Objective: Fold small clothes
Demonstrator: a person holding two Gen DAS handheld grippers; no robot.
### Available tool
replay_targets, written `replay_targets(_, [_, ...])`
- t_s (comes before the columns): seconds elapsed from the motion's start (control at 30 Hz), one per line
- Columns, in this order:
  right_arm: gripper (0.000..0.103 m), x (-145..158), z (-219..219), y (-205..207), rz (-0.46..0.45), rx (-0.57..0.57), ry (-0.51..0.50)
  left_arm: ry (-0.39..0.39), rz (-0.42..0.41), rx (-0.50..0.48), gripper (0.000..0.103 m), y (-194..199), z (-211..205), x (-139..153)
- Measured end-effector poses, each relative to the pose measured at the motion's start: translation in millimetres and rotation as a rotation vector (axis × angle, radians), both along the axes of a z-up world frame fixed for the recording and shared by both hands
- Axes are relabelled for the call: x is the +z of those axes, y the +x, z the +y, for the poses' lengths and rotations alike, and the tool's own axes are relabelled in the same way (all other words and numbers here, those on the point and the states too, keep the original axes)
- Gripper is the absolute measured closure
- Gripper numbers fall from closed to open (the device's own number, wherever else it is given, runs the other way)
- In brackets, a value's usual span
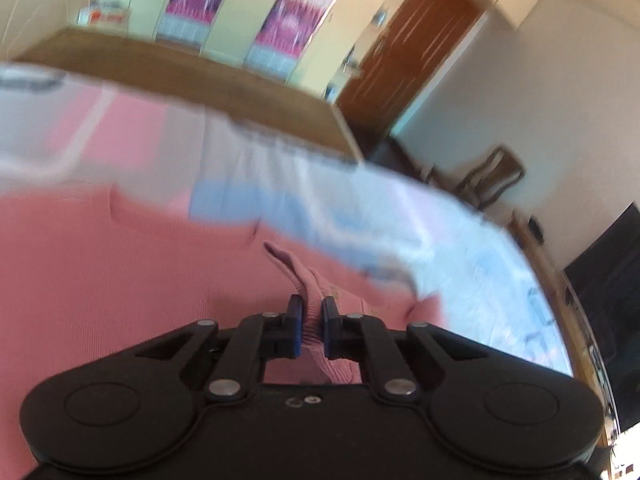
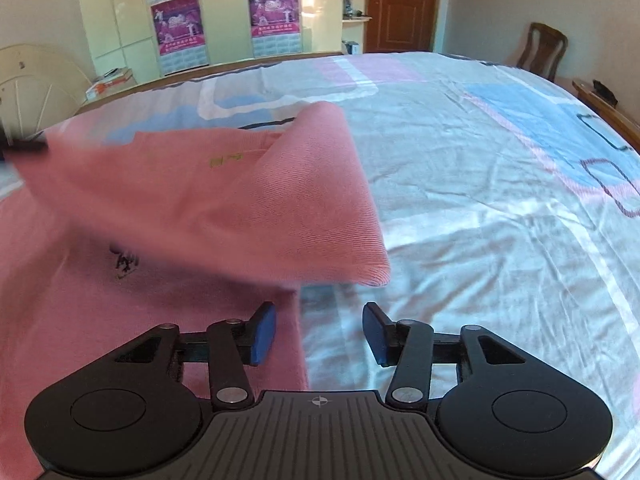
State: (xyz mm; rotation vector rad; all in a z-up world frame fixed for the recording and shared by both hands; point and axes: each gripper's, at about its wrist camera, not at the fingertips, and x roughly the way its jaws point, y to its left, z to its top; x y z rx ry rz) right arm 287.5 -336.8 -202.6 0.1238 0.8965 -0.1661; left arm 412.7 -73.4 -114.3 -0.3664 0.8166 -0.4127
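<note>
A pink knit shirt (image 1: 120,264) lies on the bed. My left gripper (image 1: 309,312) is shut on a bunched fold of its fabric, which rises between the blue pads; this view is blurred by motion. In the right wrist view the same pink shirt (image 2: 224,196) covers the left half, with one part folded over and lifted toward the left, and a small dark emblem (image 2: 124,260) on the layer below. My right gripper (image 2: 319,332) stands open just above the shirt's right edge, left pad over pink cloth, right pad over the sheet, nothing pinched.
The bed sheet (image 2: 500,184) is white with pink and blue blocks and stretches far to the right. A wooden bed frame (image 1: 240,84), wardrobe doors with posters (image 2: 276,8), a brown door (image 2: 400,4) and a wooden chair (image 2: 540,48) stand beyond.
</note>
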Motion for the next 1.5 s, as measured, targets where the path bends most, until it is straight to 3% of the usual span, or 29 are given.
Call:
replay_targets(0.17, [0.054,-6,5,17,-0.022,0.006,-0.006,0.005,-0.068,0.079,0.095,-6,36,26])
replay_targets(0.27, [0.055,-7,7,28,-0.035,0.007,-0.004,0.053,-0.062,0.150,0.095,-13,62,18])
replay_targets(0.33, [0.055,-8,8,33,-0.037,0.015,0.003,0.066,-0.013,0.203,0.095,-17,80,5])
replay_targets(0.37, [0.065,-8,8,33,-0.039,0.017,0.013,0.072,0.023,0.224,0.095,-19,89,-5])
replay_targets(0.4, [0.090,-8,8,34,-0.040,0.023,0.021,0.087,0.050,0.241,0.095,-21,94,-17])
replay_targets(0.43, [0.093,-9,9,35,-0.030,0.028,0.026,0.111,0.073,0.253,0.095,-23,98,-28])
replay_targets(0.57, [0.093,-9,5,29,-0.042,-0.005,0.004,0.137,0.167,0.274,0.095,-25,102,-65])
replay_targets(0.73, [0.093,-12,-5,25,0.001,-0.018,0.048,0.206,0.187,0.242,0.092,-26,103,-75])
replay_targets(0.9, [0.092,4,-8,10,-0.010,-0.011,0.058,0.282,0.165,0.383,0.066,-33,113,-63])
replay_targets(1.0, [0.091,17,-7,8,-0.056,-0.001,0.050,0.282,0.101,0.387,0.064,-41,112,-49])
replay_targets(1.17, [0.081,23,-2,43,-0.093,0.020,0.045,0.254,0.052,0.282,0.058,-27,78,-39])
replay_targets(1.33, [0.078,12,3,92,-0.084,0.051,0.050,0.277,0.051,0.233,0.058,-2,51,-56])
replay_targets(1.5, [0.076,-1,3,130,-0.084,0.048,0.016,0.327,0.071,0.215,0.057,10,54,-79])
